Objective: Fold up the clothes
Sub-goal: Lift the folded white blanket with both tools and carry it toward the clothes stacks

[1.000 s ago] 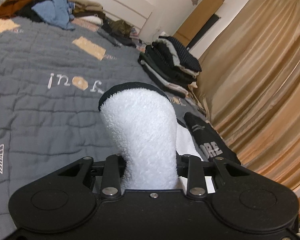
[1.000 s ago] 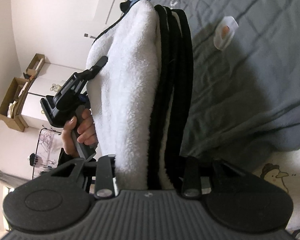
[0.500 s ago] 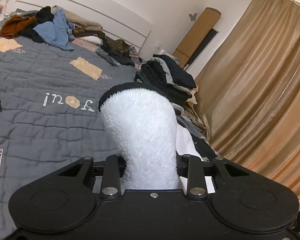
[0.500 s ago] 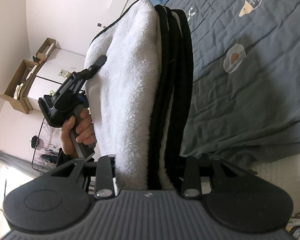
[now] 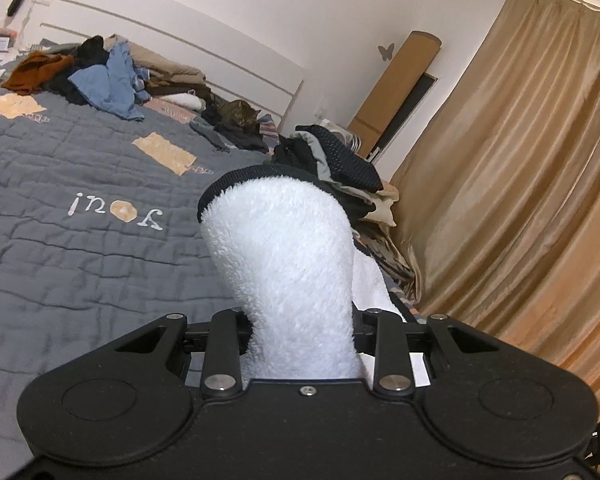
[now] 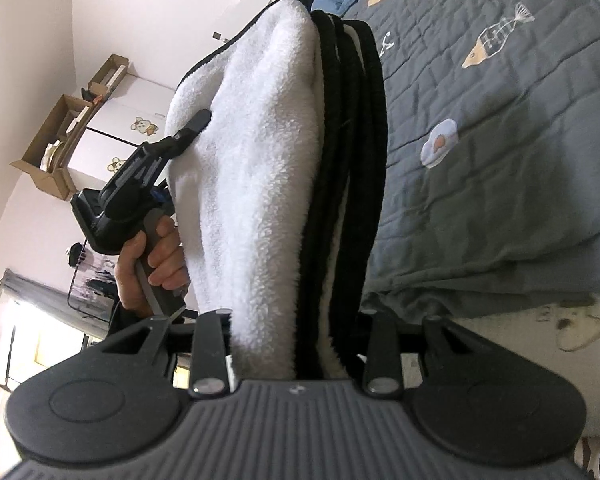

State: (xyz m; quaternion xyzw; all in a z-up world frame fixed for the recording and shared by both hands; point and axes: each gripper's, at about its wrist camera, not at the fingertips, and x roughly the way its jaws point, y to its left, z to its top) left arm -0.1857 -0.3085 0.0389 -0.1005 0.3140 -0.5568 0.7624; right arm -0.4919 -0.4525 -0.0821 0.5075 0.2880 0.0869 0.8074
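Observation:
A thick fleece garment (image 5: 284, 248), white pile inside and black outside, is folded into several layers and held up off the bed. My left gripper (image 5: 300, 320) is shut on one end of it; the fleece bulges forward and hides the fingertips. My right gripper (image 6: 296, 336) is shut on the other end, with white fleece (image 6: 260, 160) to the left and black layers to the right. In the right wrist view, the left gripper (image 6: 192, 128), held in a hand (image 6: 152, 264), pinches the white side.
A grey quilt (image 5: 80, 240) covers the bed below. A stack of folded clothes (image 5: 340, 164) sits at its right edge by tan curtains (image 5: 520, 200). Unfolded clothes (image 5: 100, 80) and a cat (image 5: 240, 116) lie by the headboard. The quilt's edge (image 6: 500, 280) hangs down.
Both grippers have risen and travelled with the garment still gripped between them. The bed sits lower in the left view, and a fish patch has come into the right view.

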